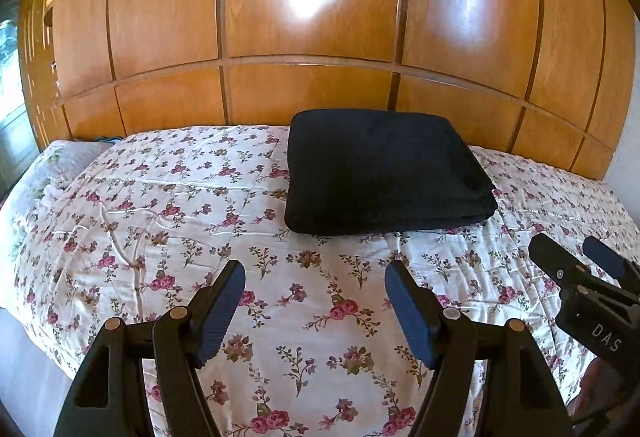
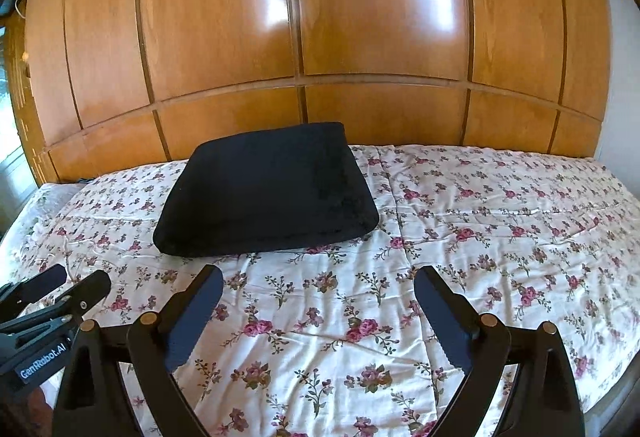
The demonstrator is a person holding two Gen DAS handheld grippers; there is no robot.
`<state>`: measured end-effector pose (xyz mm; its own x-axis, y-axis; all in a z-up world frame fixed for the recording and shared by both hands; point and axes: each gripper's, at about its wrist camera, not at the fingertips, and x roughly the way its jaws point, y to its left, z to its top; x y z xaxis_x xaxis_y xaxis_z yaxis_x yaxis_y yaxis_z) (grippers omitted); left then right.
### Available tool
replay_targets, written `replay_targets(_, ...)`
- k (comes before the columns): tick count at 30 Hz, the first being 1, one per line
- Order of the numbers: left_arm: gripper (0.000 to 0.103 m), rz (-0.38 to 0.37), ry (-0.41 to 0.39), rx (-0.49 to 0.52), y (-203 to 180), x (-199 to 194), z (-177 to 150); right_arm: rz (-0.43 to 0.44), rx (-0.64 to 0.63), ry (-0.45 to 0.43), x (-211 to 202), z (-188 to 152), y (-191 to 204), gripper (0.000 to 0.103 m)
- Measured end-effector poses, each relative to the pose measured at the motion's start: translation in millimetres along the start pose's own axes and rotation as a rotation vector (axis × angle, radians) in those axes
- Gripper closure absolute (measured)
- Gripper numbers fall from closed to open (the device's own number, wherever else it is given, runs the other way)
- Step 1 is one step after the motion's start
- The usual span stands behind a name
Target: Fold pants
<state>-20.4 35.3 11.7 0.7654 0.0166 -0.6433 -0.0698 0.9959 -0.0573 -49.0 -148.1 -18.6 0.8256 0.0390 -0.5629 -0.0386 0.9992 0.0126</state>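
The black pants (image 1: 384,173) lie folded into a compact stack on the floral bedspread (image 1: 312,317) near the wooden headboard (image 1: 312,93), while left gripper (image 1: 316,313) and right gripper (image 2: 318,317) hover short of them, jaws wide, empty, suggesting folding is finished

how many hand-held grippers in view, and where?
2. The left hand-held gripper sits at the near edge of the bed, jaws open, nothing between them. The right hand-held gripper is beside it on the right, also open and empty. The folded black pants lie beyond both.
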Motion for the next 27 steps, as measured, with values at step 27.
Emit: replay_targets(27, 0.029, 0.009, 0.044, -0.016, 5.4, 10.4, -3.6, 0.013, 0.01, 0.029, 4.1, -1.8, 1.9, 0.006)
